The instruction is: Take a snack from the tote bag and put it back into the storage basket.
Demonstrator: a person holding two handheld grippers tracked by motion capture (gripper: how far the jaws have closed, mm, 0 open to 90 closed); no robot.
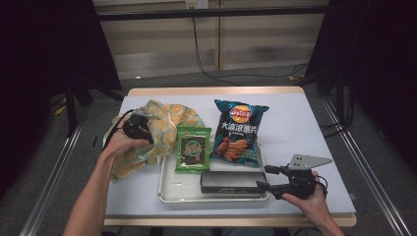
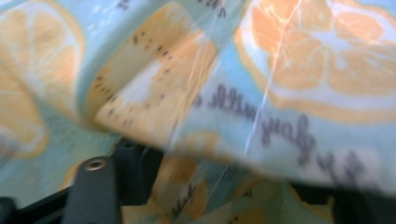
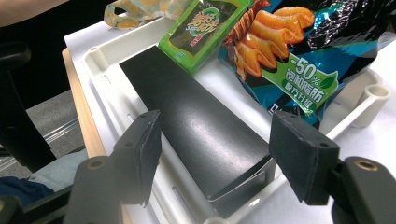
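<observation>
A cloth bag (image 1: pixel 167 125) printed with orange slices lies crumpled at the table's left. My left gripper (image 1: pixel 137 127) is pushed into it. In the left gripper view the bag's fabric (image 2: pixel 280 93) drapes over and between the jaws of the left gripper (image 2: pixel 224 186), which stand wide apart, open. On the white tray (image 1: pixel 167 189) rest a black box (image 1: pixel 231 182), a green snack packet (image 1: pixel 193 149) and a teal chips bag (image 1: pixel 237 132). My right gripper (image 1: pixel 265 178) hovers open at the box's right end. Its jaws (image 3: pixel 217 128) sit either side of the box (image 3: pixel 177 98) without touching it.
The tray (image 3: pixel 107 60) sits near the table's front edge, with the chips bag and green packet leaning over its far rim. Bare white tabletop (image 1: pixel 295 123) lies to the right of the chips bag. Dark curtains and metal rails flank the table.
</observation>
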